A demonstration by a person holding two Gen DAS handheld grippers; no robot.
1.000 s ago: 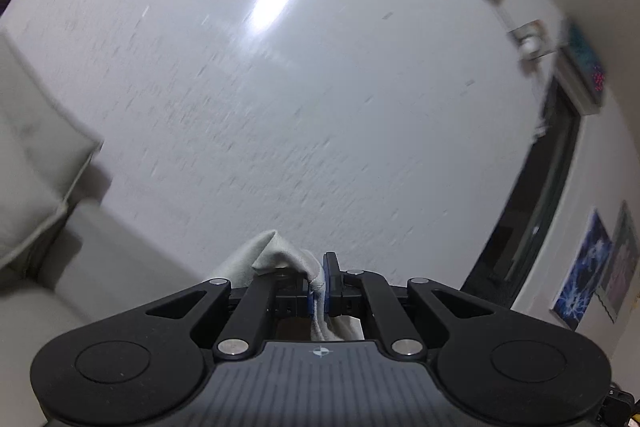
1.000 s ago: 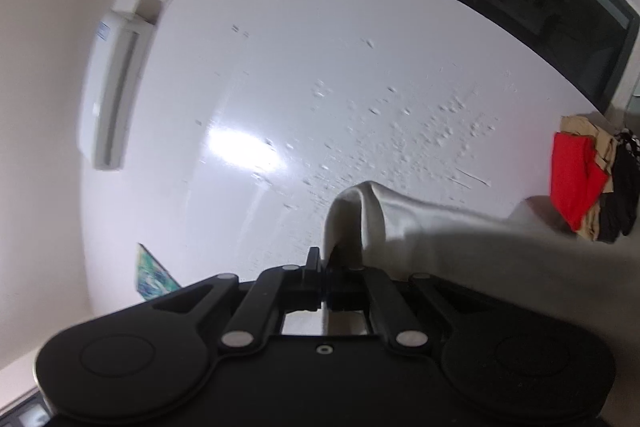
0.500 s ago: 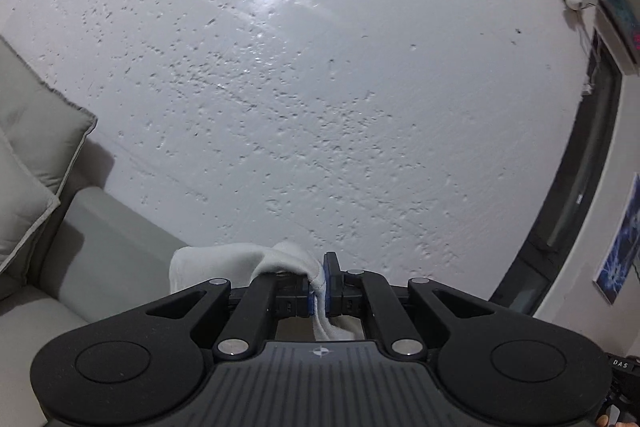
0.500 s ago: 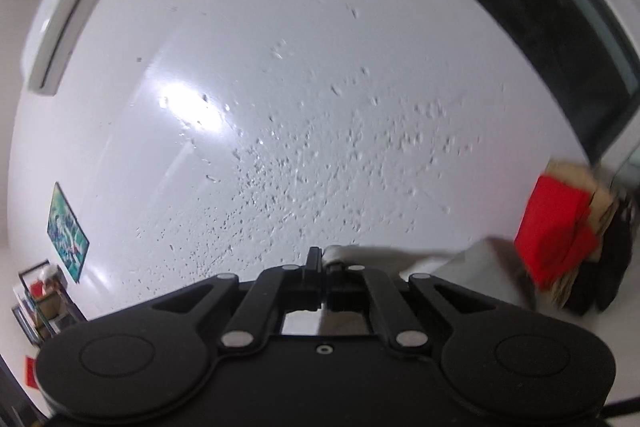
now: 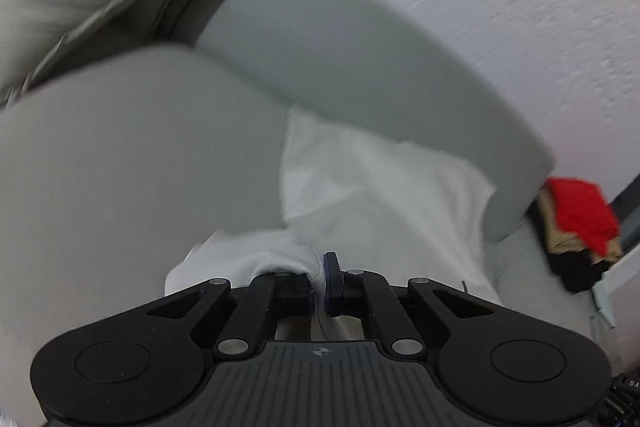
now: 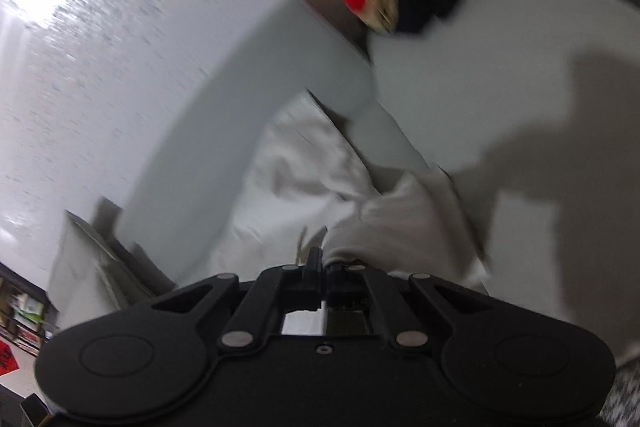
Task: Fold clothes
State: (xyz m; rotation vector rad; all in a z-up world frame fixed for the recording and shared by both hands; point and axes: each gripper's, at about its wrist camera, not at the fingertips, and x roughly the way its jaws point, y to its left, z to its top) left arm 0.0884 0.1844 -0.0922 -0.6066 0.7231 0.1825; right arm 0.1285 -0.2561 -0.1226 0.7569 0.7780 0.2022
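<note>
both the left gripper point(image 5: 318, 277) and right gripper point(image 6: 323, 269) are pinching the rumpled white cotton garment point(image 5: 380, 195), seemingly spreading it on the grey sofa point(image 5: 120, 163); smoothing likely follows.

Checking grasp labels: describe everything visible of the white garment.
The white garment looks like soft, creased cotton. It lies spread on the grey sofa seat against the backrest, one corner pointing upward. The left gripper and right gripper each pinch a bunched near edge. Motion blur hides finer detail.
</note>
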